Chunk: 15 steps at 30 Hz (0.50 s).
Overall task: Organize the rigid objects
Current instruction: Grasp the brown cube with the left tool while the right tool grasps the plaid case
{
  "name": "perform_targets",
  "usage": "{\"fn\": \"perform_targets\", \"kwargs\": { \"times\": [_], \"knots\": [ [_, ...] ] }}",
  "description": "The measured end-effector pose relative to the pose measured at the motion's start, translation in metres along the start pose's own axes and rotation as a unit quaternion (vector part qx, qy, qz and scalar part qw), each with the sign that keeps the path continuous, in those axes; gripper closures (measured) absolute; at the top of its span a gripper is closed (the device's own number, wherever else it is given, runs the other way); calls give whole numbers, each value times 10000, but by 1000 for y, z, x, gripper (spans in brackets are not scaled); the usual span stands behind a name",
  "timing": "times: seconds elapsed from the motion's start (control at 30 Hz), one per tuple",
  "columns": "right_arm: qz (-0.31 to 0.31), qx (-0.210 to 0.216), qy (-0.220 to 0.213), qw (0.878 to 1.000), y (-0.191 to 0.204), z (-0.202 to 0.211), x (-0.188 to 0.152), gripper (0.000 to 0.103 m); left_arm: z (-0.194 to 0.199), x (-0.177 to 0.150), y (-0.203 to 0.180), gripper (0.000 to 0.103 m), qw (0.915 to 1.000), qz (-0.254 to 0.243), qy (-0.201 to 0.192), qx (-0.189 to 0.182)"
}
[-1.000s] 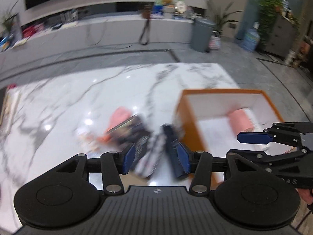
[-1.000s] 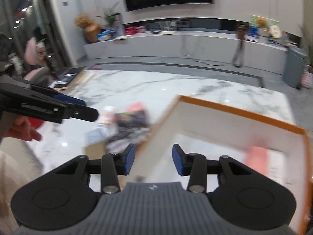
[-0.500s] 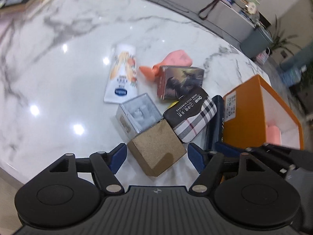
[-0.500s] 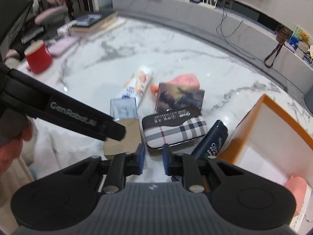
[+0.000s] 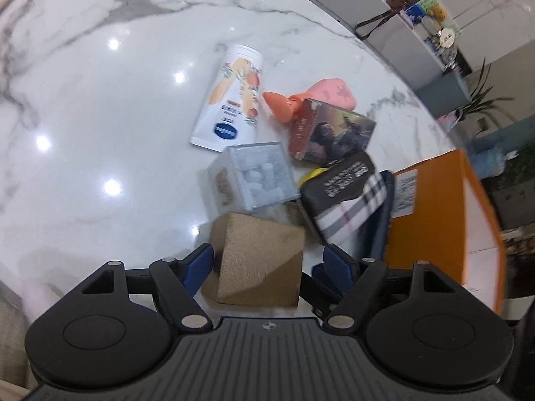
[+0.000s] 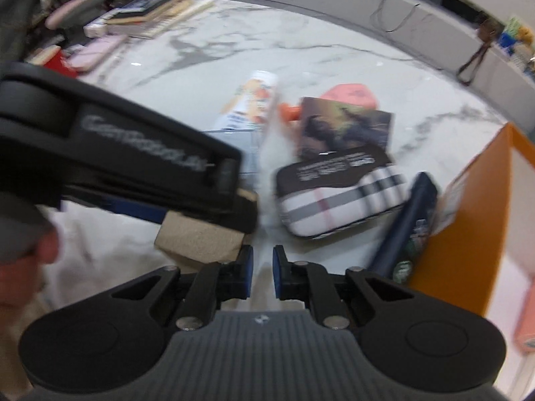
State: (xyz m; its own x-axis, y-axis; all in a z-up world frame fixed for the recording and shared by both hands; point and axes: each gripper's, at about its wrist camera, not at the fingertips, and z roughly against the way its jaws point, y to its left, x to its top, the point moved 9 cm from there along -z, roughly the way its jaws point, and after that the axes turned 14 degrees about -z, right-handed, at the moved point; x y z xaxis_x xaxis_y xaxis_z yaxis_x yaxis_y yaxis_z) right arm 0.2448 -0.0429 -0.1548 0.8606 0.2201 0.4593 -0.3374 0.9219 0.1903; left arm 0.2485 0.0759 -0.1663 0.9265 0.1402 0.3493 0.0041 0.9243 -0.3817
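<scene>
Since half a second ago we have brought the left gripper (image 5: 265, 264) lower, and its blue fingers now stand wide apart on both sides of the brown cardboard box (image 5: 259, 262) on the marble table (image 5: 83, 107). Behind it lie the white tube (image 5: 230, 100), the clear plastic box (image 5: 254, 175) and the checked case (image 5: 347, 197). Further right, the dark blue bottle (image 6: 406, 220) leans against the orange box (image 6: 468, 214). Our right gripper (image 6: 262, 275) hangs with fingers almost together, holding nothing.
</scene>
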Motion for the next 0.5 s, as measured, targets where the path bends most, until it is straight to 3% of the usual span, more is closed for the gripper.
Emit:
{"fn": "perform_targets", "kwargs": {
  "times": [0.3, 0.43, 0.5],
  "knots": [
    [710, -329, 204, 9967, -13, 21, 3, 87, -12, -8, -11, 16, 9888, -1210, 233, 836],
    [1365, -523, 268, 9889, -18, 22, 9, 83, -17, -11, -15, 30, 9842, -1541, 312, 809],
    [1727, -587, 321, 9827, -18, 20, 12, 80, -16, -9, -15, 31, 9841, -1576, 271, 773]
  ]
}}
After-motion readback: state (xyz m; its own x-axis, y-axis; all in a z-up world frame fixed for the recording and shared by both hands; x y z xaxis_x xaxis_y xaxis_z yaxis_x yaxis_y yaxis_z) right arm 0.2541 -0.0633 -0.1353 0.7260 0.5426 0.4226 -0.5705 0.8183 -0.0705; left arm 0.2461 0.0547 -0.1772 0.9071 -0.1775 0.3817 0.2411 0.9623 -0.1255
